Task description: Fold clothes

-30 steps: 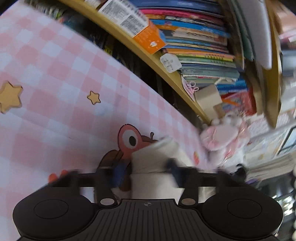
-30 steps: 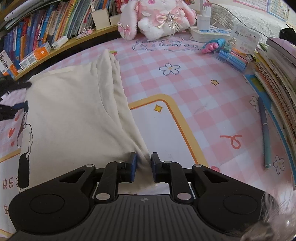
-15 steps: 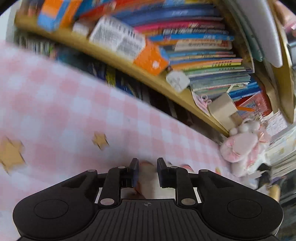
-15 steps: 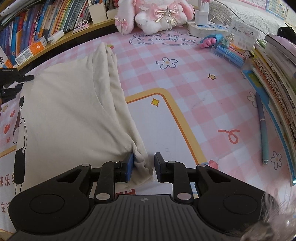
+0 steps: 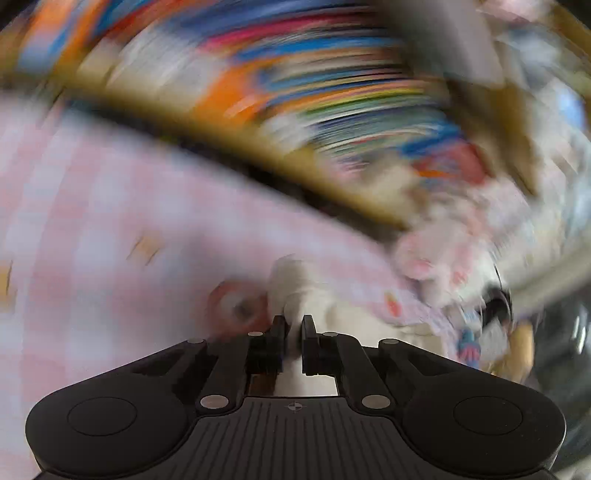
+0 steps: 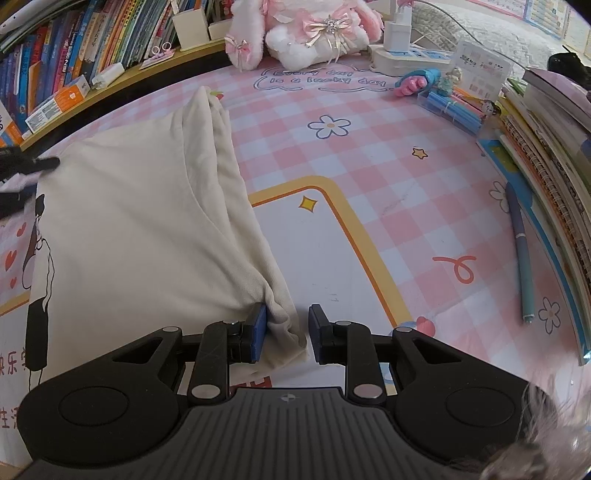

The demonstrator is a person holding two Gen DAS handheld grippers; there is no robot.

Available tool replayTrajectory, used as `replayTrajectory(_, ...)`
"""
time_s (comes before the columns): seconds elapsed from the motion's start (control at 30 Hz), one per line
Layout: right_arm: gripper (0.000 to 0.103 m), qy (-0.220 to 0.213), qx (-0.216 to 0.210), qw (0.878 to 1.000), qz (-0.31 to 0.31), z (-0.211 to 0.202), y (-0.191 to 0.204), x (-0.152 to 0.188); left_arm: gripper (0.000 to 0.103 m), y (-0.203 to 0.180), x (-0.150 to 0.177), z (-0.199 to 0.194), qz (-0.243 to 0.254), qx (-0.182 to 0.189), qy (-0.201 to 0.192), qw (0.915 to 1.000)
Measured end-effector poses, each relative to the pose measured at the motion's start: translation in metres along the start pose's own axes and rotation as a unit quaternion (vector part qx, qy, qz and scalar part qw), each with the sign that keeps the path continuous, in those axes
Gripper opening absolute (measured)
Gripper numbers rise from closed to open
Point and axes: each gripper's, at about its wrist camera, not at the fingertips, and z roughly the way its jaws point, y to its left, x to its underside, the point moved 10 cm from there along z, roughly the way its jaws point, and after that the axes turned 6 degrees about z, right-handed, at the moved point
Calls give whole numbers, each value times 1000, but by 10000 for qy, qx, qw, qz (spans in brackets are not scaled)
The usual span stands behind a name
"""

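Observation:
A cream garment (image 6: pixel 140 229) lies folded lengthwise on the pink checked mat (image 6: pixel 369 166). My right gripper (image 6: pixel 284 332) is open at its near right corner, and the cloth corner lies loose between the jaws. My left gripper (image 5: pixel 293 332) is shut on a cream fold of the same garment (image 5: pixel 295 284); that view is heavily blurred. The left gripper's dark fingers (image 6: pixel 22 166) also show in the right wrist view at the garment's far left corner.
A wooden bookshelf (image 6: pixel 92 48) full of books runs along the far left. A pink plush rabbit (image 6: pixel 303 33), a power strip (image 6: pixel 406 55) and pens (image 6: pixel 454 110) stand at the back. A blue pen (image 6: pixel 521 254) and stacked notebooks (image 6: pixel 546 155) lie at the right.
My right gripper has opened and let go of the garment's near corner. My left gripper has closed on the far corner and is moving fast, blurring its view.

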Motion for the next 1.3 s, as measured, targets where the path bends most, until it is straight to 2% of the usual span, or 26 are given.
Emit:
replayTrajectory(0.03, 23, -2, 9, 10000, 12, 0, 0, 0, 7, -13, -7, -5, 390, 41, -213, 9990)
replayTrajectory(0.07, 23, -2, 22, 10000, 15, 0, 0, 0, 11, -13, -9, -2, 492, -131, -198, 9985)
replayTrajectory(0.13, 23, 5, 55, 10000, 17, -1, 1, 0, 14, 10, -1, 16, -91, -435, 253, 9987)
replayTrajectory(0.17, 23, 14, 70, 10000, 3, -1, 2, 0, 17, 22, 3, 24, -422, -575, 497, 9962)
replayTrajectory(0.2, 23, 24, 83, 10000, -17, 0, 2, 0, 18, 32, 6, 26, -845, -526, 569, 9934)
replayTrajectory(0.27, 23, 39, 104, 9999, -58, 0, 3, -1, 19, 36, 4, 14, -1379, -184, 348, 9897)
replayTrajectory(0.3, 23, 43, 108, 9999, -80, 0, 3, -1, 21, 34, 2, 5, -1444, -55, 216, 9893)
replayTrajectory(0.33, 23, 41, 103, 9999, -86, 0, 2, -1, 25, 32, 2, -4, -1386, -18, 141, 9902)
replayTrajectory(0.4, 23, 34, 64, 9999, -86, 0, 2, 0, 25, 25, 13, -21, -1207, -84, 176, 9925)
replayTrajectory(0.63, 23, 125, -239, 9989, -380, 1, 2, -3, 26, -2, 91, -81, -980, -516, 593, 9921)
replayTrajectory(0.7, 23, 164, -399, 9979, -479, 1, 1, -4, 36, -14, 110, -91, -913, -715, 654, 9911)
replayTrajectory(0.73, 23, 176, -493, 9974, -500, 0, 1, -5, 47, -20, 120, -96, -877, -817, 680, 9905)
replayTrajectory(0.77, 24, 182, -590, 9968, -515, -1, 0, -6, 53, -26, 129, -101, -840, -918, 707, 9897)
replayTrajectory(0.83, 26, 155, -789, 9956, -488, -3, -3, -10, 56, -42, 140, -105, -672, -1036, 738, 9896)
replayTrajectory(0.9, 28, 159, -983, 9942, -400, -5, -6, -12, 56, -55, 147, -106, -467, -1279, 822, 9873)
replayTrajectory(1.0, 28, 282, -1311, 9906, -276, -3, -9, -12, 56, -66, 156, -106, -432, -1575, 876, 9827)
replayTrajectory(1.1, 28, 379, -1541, 9868, -328, -1, -8, -11, 53, -73, 163, -107, -594, -1716, 851, 9797)
replayTrajectory(1.17, 26, 405, -1651, 9847, -397, -2, -9, -11, 50, -77, 168, -108, -780, -1682, 847, 9790)
replayTrajectory(1.2, 25, 419, -1694, 9837, -430, -1, -9, -11, 46, -80, 172, -108, -901, -1609, 871, 9790)
replayTrajectory(1.23, 21, 435, -1738, 9827, -462, -1, -10, -11, 27, -82, 176, -108, -1021, -1535, 894, 9788)
replayTrajectory(1.27, 20, 439, -1778, 9818, -499, -1, -10, -10, 12, -84, 179, -108, -1137, -1532, 869, 9778)
replayTrajectory(1.3, 18, 434, -1815, 9809, -538, -1, -11, -10, 12, -85, 181, -109, -1252, -1550, 829, 9764)
